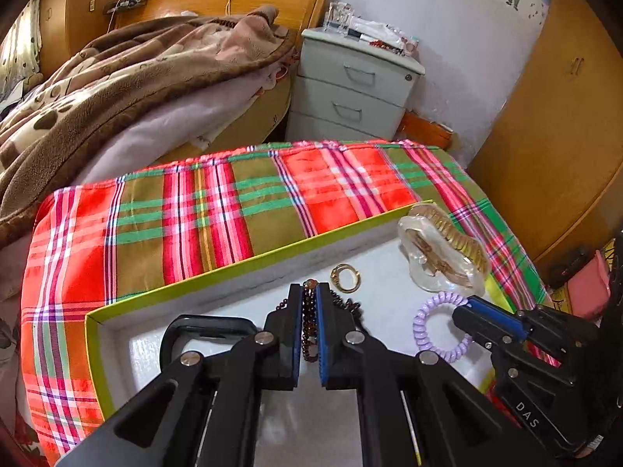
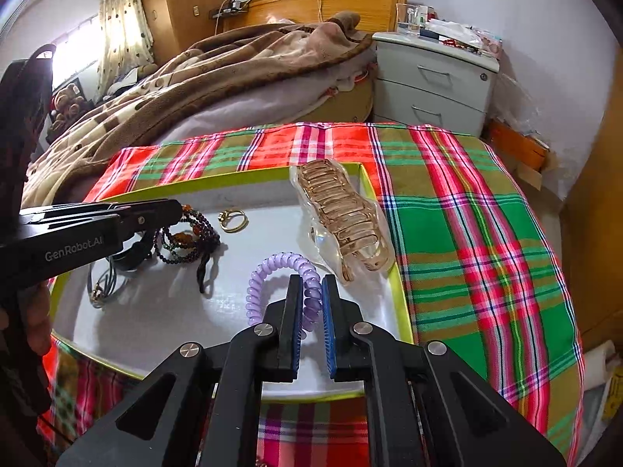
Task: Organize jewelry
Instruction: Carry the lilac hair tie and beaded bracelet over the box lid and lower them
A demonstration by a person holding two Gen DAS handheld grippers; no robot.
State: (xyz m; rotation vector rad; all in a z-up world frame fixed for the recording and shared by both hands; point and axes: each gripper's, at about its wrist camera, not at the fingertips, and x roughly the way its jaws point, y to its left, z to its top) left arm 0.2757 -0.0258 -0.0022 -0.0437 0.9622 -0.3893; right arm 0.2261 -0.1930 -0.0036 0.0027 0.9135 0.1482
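A shallow white tray with a lime-green rim [image 1: 241,268] [image 2: 405,303] lies on a plaid cloth. My left gripper [image 1: 310,292] is shut on a dark beaded bracelet [image 1: 308,323] [image 2: 187,237] inside the tray. My right gripper [image 2: 312,284] is shut on a purple spiral hair tie [image 2: 272,268] [image 1: 428,323] in the tray. A gold ring [image 1: 345,277] [image 2: 233,220] lies just beyond the bracelet. A clear amber hair claw in plastic wrap [image 1: 444,249] [image 2: 342,214] rests at the tray's far right corner.
The plaid cloth [image 1: 187,210] [image 2: 486,233] covers the surface under the tray. A grey cord [image 2: 101,280] lies in the tray's left part. Behind are a bed with a brown blanket [image 1: 117,78] and a grey bedside cabinet [image 1: 358,89].
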